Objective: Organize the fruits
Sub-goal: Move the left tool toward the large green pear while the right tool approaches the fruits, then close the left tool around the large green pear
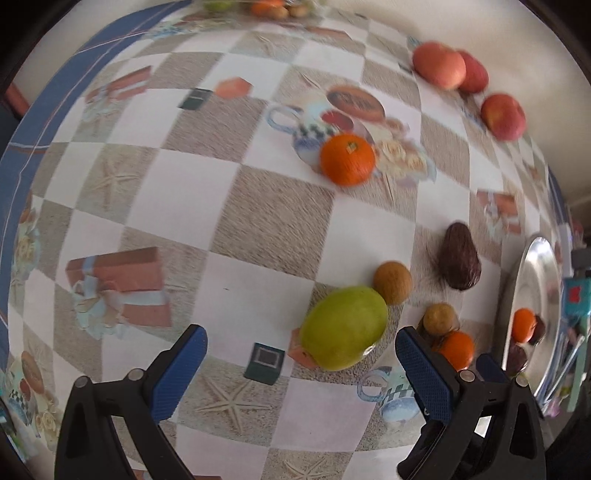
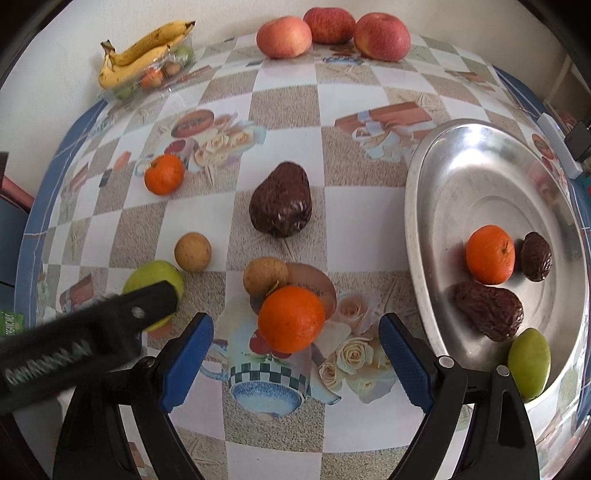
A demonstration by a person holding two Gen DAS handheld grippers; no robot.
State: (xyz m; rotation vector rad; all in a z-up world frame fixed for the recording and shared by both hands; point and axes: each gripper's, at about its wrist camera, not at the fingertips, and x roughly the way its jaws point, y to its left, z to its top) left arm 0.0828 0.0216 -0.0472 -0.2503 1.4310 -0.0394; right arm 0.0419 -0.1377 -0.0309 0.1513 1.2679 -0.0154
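Note:
My left gripper is open, low over the table. A green fruit lies just ahead between its blue fingertips, nearer the right one, untouched. In the right wrist view my right gripper is open too. An orange sits on the cloth in its gap, with space on both sides. The silver tray at the right holds an orange, two dark wrinkled fruits and a green fruit. A black arm of the left gripper covers part of the green fruit.
Loose on the checked tablecloth are a dark avocado-like fruit, two small brown round fruits, and another orange. Three apples line the far edge by the wall. Bananas lie on a clear box at the far left.

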